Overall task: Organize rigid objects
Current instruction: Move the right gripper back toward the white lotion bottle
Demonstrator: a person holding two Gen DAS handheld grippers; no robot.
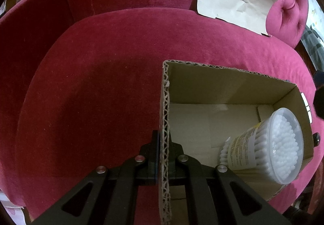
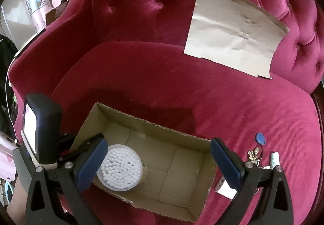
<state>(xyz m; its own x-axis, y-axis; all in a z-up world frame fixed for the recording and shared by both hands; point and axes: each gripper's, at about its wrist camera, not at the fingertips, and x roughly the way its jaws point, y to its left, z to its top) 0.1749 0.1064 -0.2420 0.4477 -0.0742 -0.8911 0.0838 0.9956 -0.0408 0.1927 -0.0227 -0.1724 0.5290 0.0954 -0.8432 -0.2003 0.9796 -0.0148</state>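
Currently, going left to right: the left gripper [image 1: 163, 156] is clamped hard on the left wall of the cardboard box [image 1: 165, 103], one pad outside and one inside, so the box is pinned in place on the red velvet seat [image 1: 91, 83]. Inside the box, against its near wall at the left end as the right wrist view shows it, the cotton swab tub [image 2: 119, 167] is seen lying tilted, clear lid up toward the right camera, long axis leaning toward the box wall. The right gripper [image 2: 160, 164] is spread fully wide above the box interior; nothing is held, and the tub sits just beside the left blue pad [image 2: 91, 162], apart from the right one. The rest of the box floor is bare. To the right, outside the box on the seat, the remaining loose items are found: a blue key fob [image 2: 259, 136], a bunch of keys [image 2: 254, 156] and a small white tube [image 2: 274, 159], with a white flat item [image 2: 223, 189] partly hidden under the right pad. These lie right of and just beyond the right finger, well apart from the occupied left hand. The next pick is judged to belong to the right gripper, via a swing rightward past the box's right wall. The keys look the awkward one; a low approach is probably needed. A paper sheet [image 2: 232, 40] leans on the backrest, out of the way.
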